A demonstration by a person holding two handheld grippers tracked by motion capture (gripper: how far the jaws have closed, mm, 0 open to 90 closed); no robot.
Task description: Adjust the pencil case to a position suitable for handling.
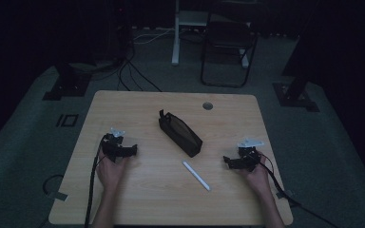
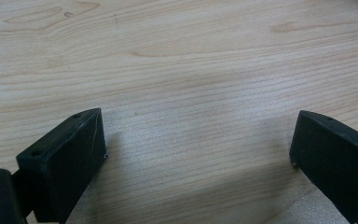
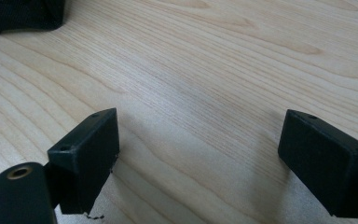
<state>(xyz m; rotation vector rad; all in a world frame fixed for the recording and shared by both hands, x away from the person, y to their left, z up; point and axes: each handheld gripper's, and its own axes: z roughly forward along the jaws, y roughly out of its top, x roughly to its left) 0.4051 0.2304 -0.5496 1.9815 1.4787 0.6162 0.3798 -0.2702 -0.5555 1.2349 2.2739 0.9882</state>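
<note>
A black pencil case [image 1: 180, 134] lies slantwise in the middle of the wooden table [image 1: 138, 102]. A white pen [image 1: 196, 175] lies on the wood in front of it, nearer the right hand. My left gripper [image 1: 134, 151] rests on the table at the left, pointing right, its jaws wide apart with only bare wood between them [image 2: 198, 140]. My right gripper [image 1: 226, 162] rests at the right, pointing left, also open over bare wood [image 3: 198, 140]. In the right gripper view a corner of the pencil case [image 3: 23, 16] shows at the top left.
A round cable hole [image 1: 207, 106] sits near the table's far edge. Beyond the table stand a dark chair [image 1: 228, 42] and a white stand [image 1: 176, 33] on grey carpet, with cables on the floor. Each gripper's cable trails off the near edge.
</note>
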